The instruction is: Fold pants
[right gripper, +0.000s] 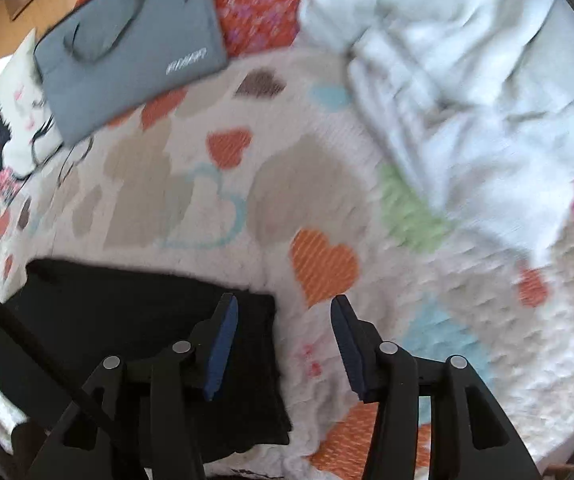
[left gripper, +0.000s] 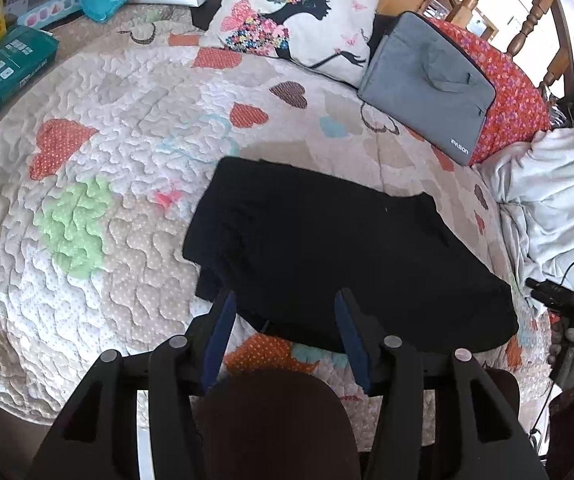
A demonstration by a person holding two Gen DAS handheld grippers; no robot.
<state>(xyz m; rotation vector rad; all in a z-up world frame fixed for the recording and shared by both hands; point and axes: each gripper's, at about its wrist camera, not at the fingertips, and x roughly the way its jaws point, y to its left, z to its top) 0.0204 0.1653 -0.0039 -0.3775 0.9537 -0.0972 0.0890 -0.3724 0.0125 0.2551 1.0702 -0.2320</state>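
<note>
The black pants (left gripper: 339,248) lie folded into a compact rectangle on the quilted heart-pattern bedspread (left gripper: 107,184). My left gripper (left gripper: 285,300) is open and empty, its blue-padded fingers just above the near edge of the pants. My right gripper (right gripper: 285,304) is open and empty, hovering over the quilt (right gripper: 215,184) just right of the pants (right gripper: 127,320); this view is blurred by motion. The right gripper also shows at the right edge of the left wrist view (left gripper: 559,304), held in a hand.
A grey laptop sleeve (left gripper: 431,84) and a printed cushion (left gripper: 299,16) lie at the far side. A crumpled pale grey garment (left gripper: 563,192) lies to the right, also in the right wrist view (right gripper: 467,92). A green box (left gripper: 3,72) sits far left. A red floral fabric (left gripper: 515,92) lies under the sleeve.
</note>
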